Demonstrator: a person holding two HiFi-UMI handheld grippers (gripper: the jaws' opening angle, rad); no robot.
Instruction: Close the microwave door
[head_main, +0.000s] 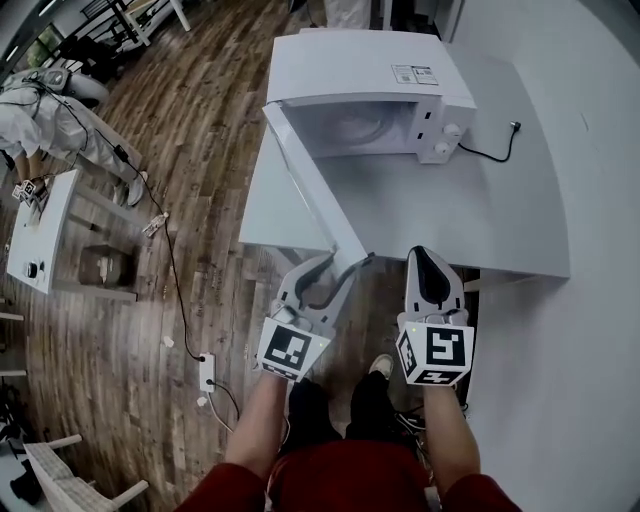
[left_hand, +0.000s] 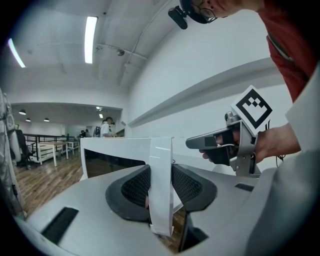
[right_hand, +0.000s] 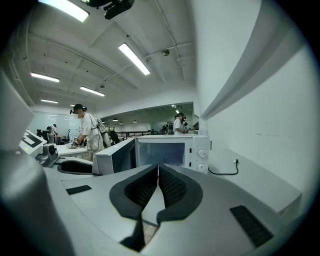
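Note:
The white microwave (head_main: 370, 90) stands on a white table (head_main: 480, 210) with its door (head_main: 310, 185) swung wide open towards me. My left gripper (head_main: 345, 262) has the door's free edge between its fingertips. In the left gripper view the pads press both faces of that edge (left_hand: 161, 170). My right gripper (head_main: 430, 258) hovers just right of it over the table's front edge, jaws shut and empty. In the right gripper view the microwave (right_hand: 170, 150) sits ahead, the open door (right_hand: 117, 157) to its left.
A black power cable (head_main: 495, 152) lies on the table right of the microwave. A white wall runs along the right. On the wooden floor at left are a small white table (head_main: 45, 230), a power strip (head_main: 207, 372) and a chair (head_main: 70, 480). A person (head_main: 40, 110) stands at far left.

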